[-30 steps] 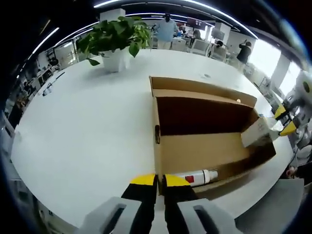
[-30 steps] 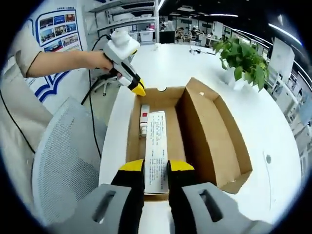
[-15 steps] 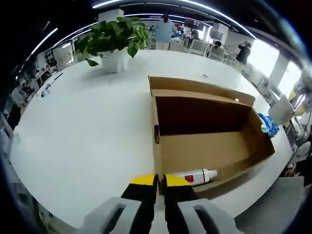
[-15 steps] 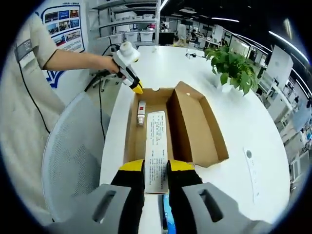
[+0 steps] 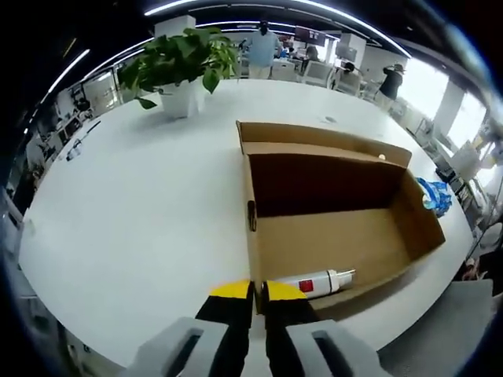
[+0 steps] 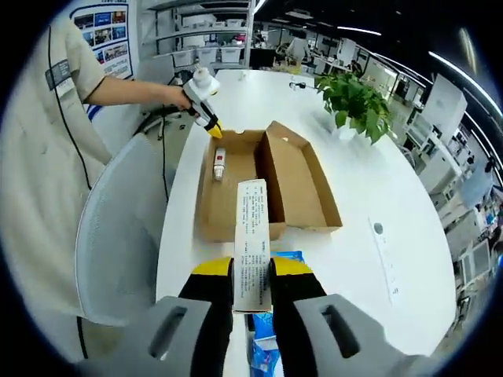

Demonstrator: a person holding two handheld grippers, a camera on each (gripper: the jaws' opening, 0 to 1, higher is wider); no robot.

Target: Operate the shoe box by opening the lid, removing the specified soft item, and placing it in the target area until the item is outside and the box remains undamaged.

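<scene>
The open cardboard shoe box (image 5: 330, 243) lies on the white table, its lid (image 5: 322, 137) folded out flat on the far side. A white bottle with a red label (image 5: 318, 283) lies inside along the near wall. My left gripper (image 5: 251, 292) is shut on the box's end wall; the right gripper view shows it at the far end of the box (image 6: 211, 130). My right gripper (image 6: 251, 271) is shut on a long white printed pack (image 6: 251, 232), held in the air on the near side of the box (image 6: 208, 208), over a blue packet (image 6: 279, 258).
A potted plant (image 5: 182, 67) stands on the round white table (image 5: 141, 204) beyond the box. The blue packet (image 5: 431, 195) lies on the table past the box's end. A grey mesh chair (image 6: 118, 236) and a person's sleeve (image 6: 47, 141) are beside the table edge.
My right gripper has lifted the white pack out of the box and drawn back from it, so the box looks smaller. The left gripper has stayed on the box wall.
</scene>
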